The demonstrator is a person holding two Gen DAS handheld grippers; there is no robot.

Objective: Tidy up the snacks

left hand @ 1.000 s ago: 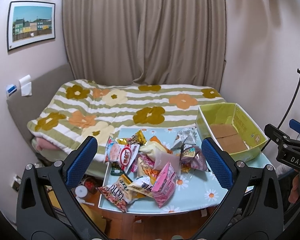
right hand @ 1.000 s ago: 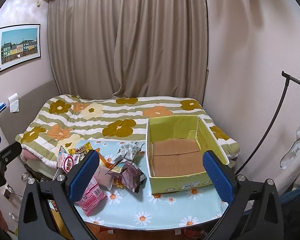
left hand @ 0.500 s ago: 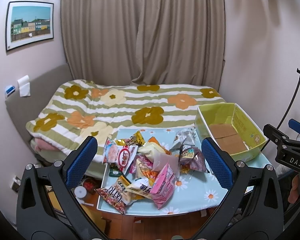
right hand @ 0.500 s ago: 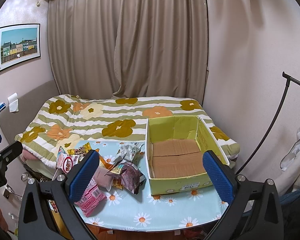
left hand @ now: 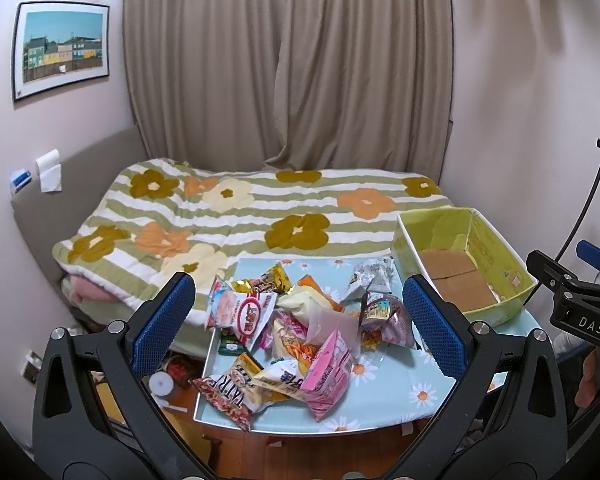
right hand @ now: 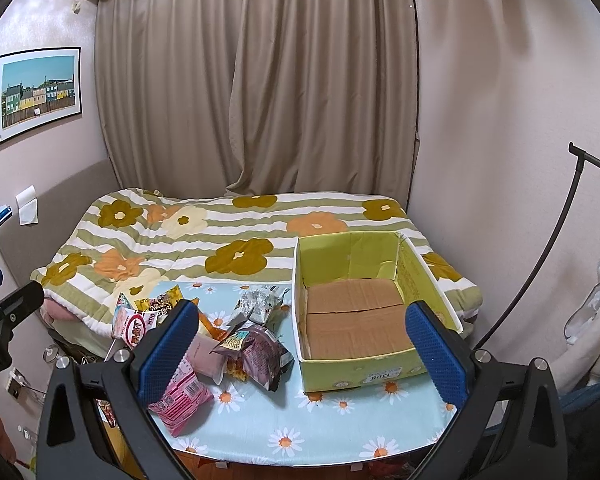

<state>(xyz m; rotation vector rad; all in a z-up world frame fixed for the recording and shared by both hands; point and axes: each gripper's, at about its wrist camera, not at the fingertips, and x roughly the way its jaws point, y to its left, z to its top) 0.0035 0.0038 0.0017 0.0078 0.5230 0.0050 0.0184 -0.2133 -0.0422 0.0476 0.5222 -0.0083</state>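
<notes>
A pile of snack bags [left hand: 300,332] lies on the left half of a light blue daisy-print table [left hand: 384,396]. It includes a pink bag [left hand: 326,376], a dark purple bag [left hand: 388,316] and a red and white bag [left hand: 244,314]. An empty yellow-green cardboard box [right hand: 360,312] stands on the table's right side, also shown in the left wrist view [left hand: 460,264]. My left gripper [left hand: 300,324] is open and empty, held above and in front of the pile. My right gripper [right hand: 304,344] is open and empty, in front of the box and the purple bag [right hand: 256,352].
A bed with a flower-striped quilt [left hand: 240,216] runs behind the table, with a curtain [left hand: 288,64] beyond it. A black stand pole [right hand: 548,248] leans at the right wall. Small items lie on the floor [left hand: 168,380] left of the table.
Both views have shifted only slightly; the table and snacks sit a touch lower in the left view. Nothing was grasped or moved.
</notes>
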